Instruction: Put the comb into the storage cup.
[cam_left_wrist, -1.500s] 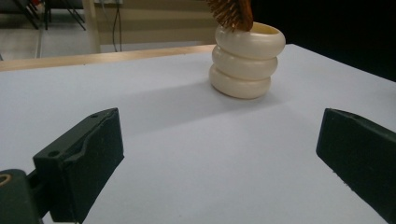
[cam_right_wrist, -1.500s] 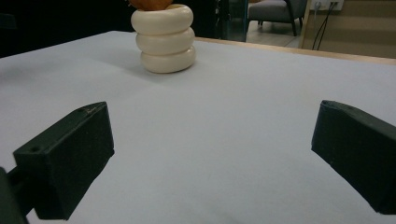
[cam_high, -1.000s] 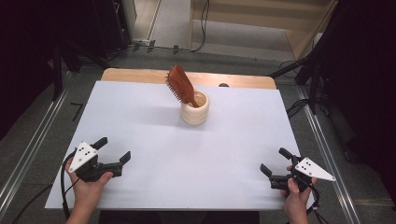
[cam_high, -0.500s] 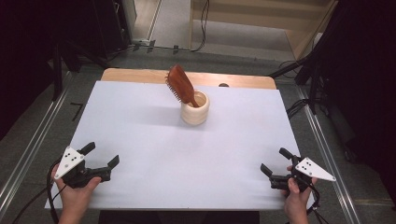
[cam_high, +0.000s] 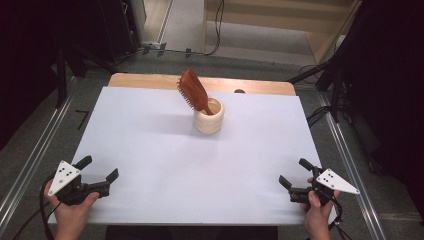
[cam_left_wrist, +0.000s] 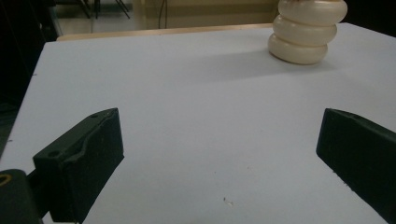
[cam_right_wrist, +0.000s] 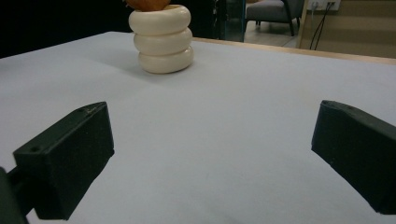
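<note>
left gripper (cam_high: 98, 170) is drawn back to the near-left corner | both jaws apart, empty | hairbrush (cam_high: 194, 91) leaned in the ribbed cup (cam_high: 209, 116), far centre, nearly equally distant from the right gripper (cam_high: 294, 176)

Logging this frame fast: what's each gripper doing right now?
Left gripper: open, jaws wide apart, holding nothing.
Right gripper: open, jaws wide apart, holding nothing.

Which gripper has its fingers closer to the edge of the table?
The left gripper. It sits right at the white table's left edge, near the front corner. The right gripper reaches further in over the white top.
</note>
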